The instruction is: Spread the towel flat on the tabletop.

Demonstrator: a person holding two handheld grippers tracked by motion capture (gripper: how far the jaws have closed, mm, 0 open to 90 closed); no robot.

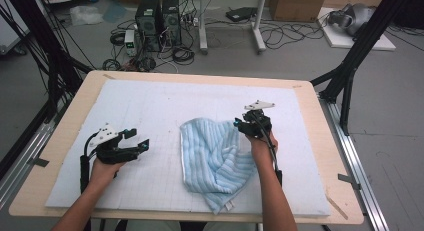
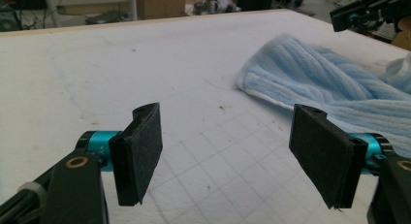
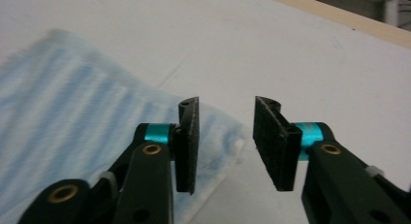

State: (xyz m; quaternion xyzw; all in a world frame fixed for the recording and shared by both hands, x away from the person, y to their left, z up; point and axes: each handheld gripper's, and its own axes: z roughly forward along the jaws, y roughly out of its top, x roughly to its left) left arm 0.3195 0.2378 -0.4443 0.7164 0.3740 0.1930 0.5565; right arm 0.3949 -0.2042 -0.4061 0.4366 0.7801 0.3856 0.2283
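Note:
A light blue striped towel (image 1: 214,156) lies rumpled and partly folded over in the middle of the white mat, with one corner near the front edge. My right gripper (image 1: 239,125) hovers at the towel's far right corner. In the right gripper view its jaws (image 3: 223,132) stand open with nothing between the pads, and the towel (image 3: 72,112) lies below and to their left. My left gripper (image 1: 138,138) is held to the left of the towel, apart from it. Its jaws (image 2: 227,136) are wide open over bare mat, with the towel (image 2: 334,83) ahead to the right.
The white gridded mat (image 1: 150,103) covers most of the wooden table (image 1: 75,106). Black frame posts (image 1: 350,66) stand at both sides. Computers and cables (image 1: 157,21) sit on the floor beyond the far edge. The right gripper (image 2: 358,13) shows far off in the left gripper view.

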